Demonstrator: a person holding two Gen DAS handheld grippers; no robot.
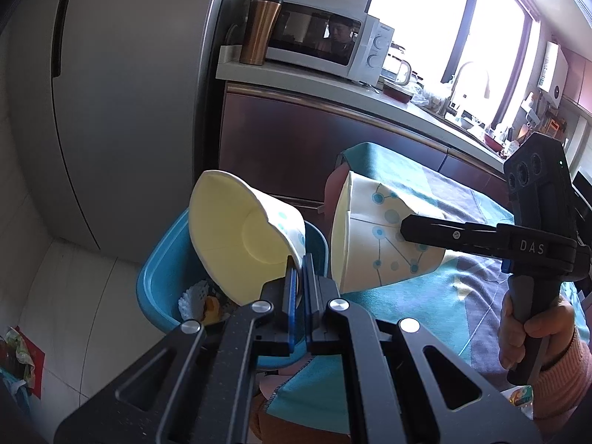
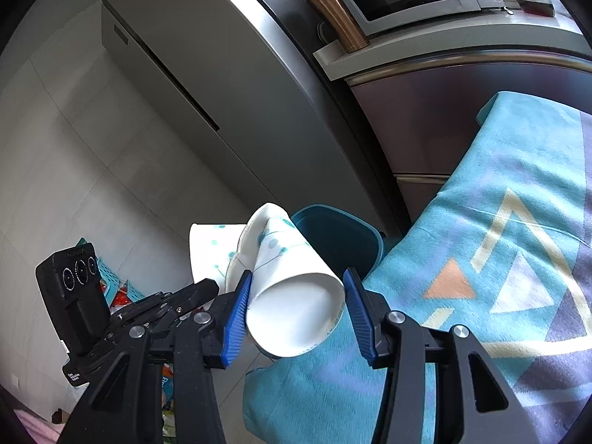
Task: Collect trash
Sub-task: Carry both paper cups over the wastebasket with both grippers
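Note:
My left gripper (image 1: pixel 300 272) is shut on the rim of a crushed white paper cup (image 1: pixel 240 236) with blue dots, held over a blue trash bin (image 1: pixel 159 281). My right gripper (image 2: pixel 296 314) is shut on a second paper cup (image 2: pixel 296 296), lying on its side, base toward the camera, at the table's edge. In the left wrist view this second cup (image 1: pixel 373 236) is held by the right gripper (image 1: pixel 407 229) just right of the bin. The first cup (image 2: pixel 211 251) and the bin (image 2: pixel 333 236) show beyond it in the right wrist view.
The bin holds a white paper liner and food scraps (image 1: pixel 203 303). A table with a teal patterned cloth (image 2: pixel 481 259) lies to the right. A grey fridge (image 1: pixel 122 111) and a counter with a microwave (image 1: pixel 325 40) stand behind. A blue basket (image 2: pixel 111 277) sits on the floor.

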